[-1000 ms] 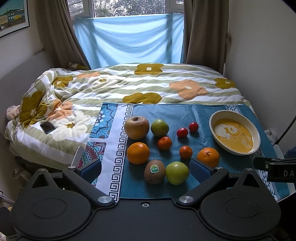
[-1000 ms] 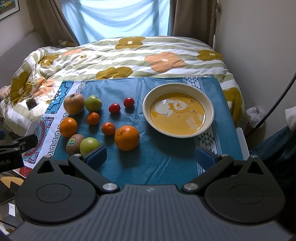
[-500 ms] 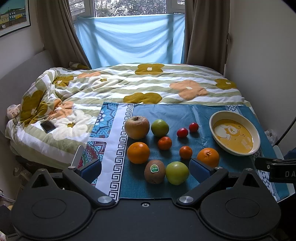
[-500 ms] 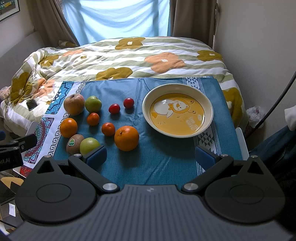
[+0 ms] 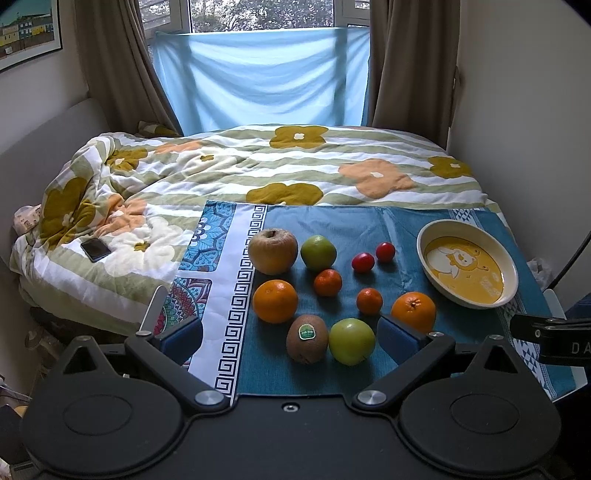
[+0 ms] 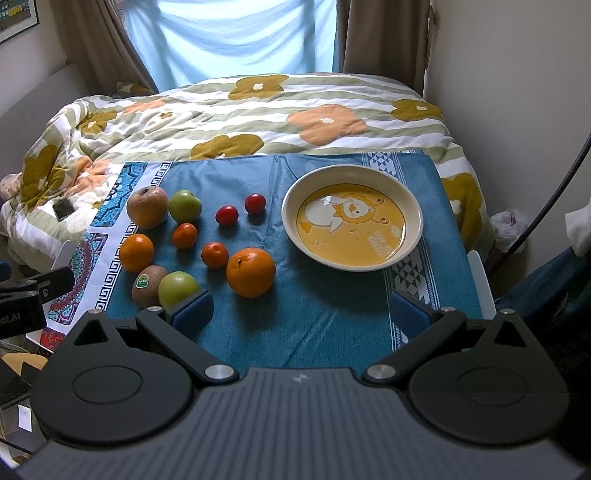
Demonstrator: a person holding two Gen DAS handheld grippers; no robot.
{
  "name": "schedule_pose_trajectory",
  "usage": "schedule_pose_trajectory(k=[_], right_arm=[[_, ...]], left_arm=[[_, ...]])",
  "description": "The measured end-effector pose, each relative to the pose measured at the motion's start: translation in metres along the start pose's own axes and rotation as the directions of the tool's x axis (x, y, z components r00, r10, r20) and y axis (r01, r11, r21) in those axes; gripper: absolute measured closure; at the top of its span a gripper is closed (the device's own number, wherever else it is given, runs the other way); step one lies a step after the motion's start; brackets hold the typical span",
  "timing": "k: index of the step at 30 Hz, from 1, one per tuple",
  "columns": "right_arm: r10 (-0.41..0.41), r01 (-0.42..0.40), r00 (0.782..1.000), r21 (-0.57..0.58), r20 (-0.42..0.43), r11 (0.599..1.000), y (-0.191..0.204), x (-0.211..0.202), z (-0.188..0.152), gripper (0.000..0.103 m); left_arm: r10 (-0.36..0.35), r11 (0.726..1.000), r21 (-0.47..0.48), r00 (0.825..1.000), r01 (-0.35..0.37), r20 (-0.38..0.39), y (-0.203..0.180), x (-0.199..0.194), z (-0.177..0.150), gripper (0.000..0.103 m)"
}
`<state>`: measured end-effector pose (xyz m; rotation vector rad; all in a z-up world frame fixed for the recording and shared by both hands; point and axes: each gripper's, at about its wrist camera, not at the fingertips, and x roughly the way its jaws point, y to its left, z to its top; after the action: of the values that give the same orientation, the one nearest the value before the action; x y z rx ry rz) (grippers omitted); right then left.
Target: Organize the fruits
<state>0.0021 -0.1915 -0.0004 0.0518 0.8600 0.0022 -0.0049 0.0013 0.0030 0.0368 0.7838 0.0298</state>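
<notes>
Fruit loose on blue cloth (image 6: 332, 310) beside bowl (image 6: 295, 236); left gripper (image 5: 290, 341) and right gripper (image 6: 301, 306) both spread wide, grasping nothing.

Left gripper (image 5: 291, 338): matte black body, two round discs, silver pivot screws, angled black arms, blue pads (image 5: 183, 338). Right gripper (image 6: 301, 308): same build, ribbed grey-black housing, small logo, blue pads (image 6: 194, 308).

Home bedroom, prob.: bed w/ floral duvet (image 5: 280, 166), curtained window (image 5: 258, 14)
</notes>
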Motion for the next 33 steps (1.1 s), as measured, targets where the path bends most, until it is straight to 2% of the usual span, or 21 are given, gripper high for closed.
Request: schedule_pose_trajectory(k=[22,33], right_arm=[[0.016,-0.016,1.0,0.005,0.011,1.0,0.003,-0.008,-0.007,0.0],[0.064,-0.065,0.997,-0.033,-0.034,0.997,-0.001,0.003,0.0,0.0]], left_arm=[[0.011,1.0,-0.001,1.0,-0.011,0.006,0.001,-0.006,-0.006,0.002],[0.065,0.996,-0.054,0.997,-0.067,-0.046,0.001,0.001,-0.003,0.002]])
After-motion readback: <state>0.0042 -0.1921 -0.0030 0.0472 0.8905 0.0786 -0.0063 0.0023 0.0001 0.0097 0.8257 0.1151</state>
